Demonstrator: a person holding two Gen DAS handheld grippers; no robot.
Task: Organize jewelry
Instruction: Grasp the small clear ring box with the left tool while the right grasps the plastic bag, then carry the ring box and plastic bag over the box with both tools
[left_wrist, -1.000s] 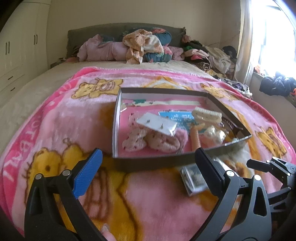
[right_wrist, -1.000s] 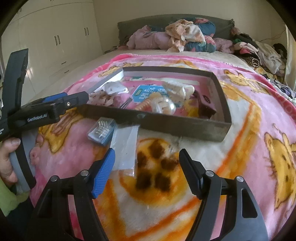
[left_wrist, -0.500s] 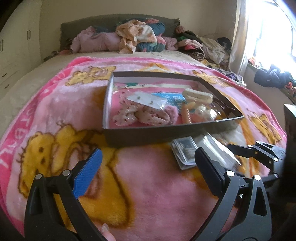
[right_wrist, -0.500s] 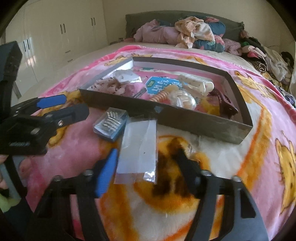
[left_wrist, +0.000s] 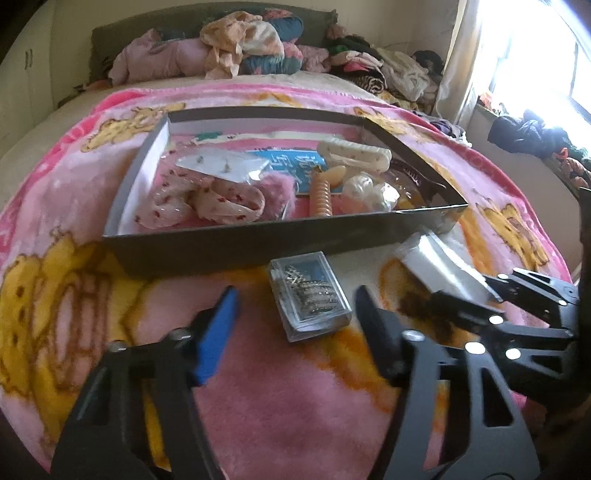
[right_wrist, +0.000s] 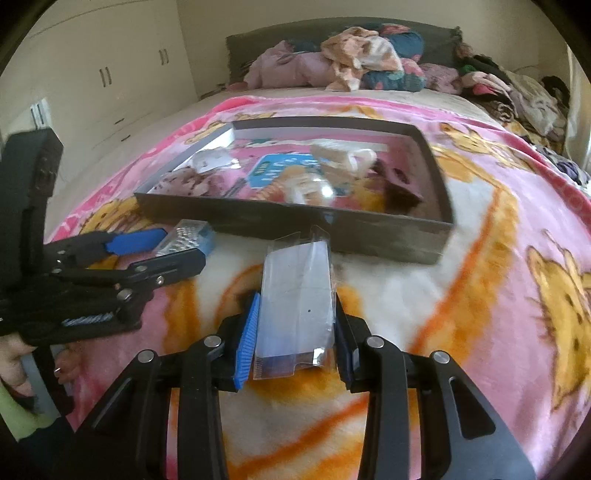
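Note:
A dark shallow tray (left_wrist: 258, 236) (right_wrist: 369, 236) on the pink blanket holds hair ties, clips and small packets. A clear box of silver jewelry (left_wrist: 308, 293) (right_wrist: 188, 240) lies just in front of the tray. My left gripper (left_wrist: 295, 314) (right_wrist: 162, 247) is open, its jaws on either side of that box, not touching it. My right gripper (right_wrist: 295, 325) (left_wrist: 469, 295) is shut on a clear plastic packet (right_wrist: 295, 295) (left_wrist: 439, 266), which lies on the blanket in front of the tray.
A pile of clothes (left_wrist: 240, 48) lies at the head of the bed and along the right side (left_wrist: 399, 74). White wardrobes (right_wrist: 92, 74) stand on the left. A window (left_wrist: 535, 66) is on the right.
Both grippers have moved forward and down. My right gripper has closed on the clear packet. My left gripper has come up around the jewelry box and narrowed.

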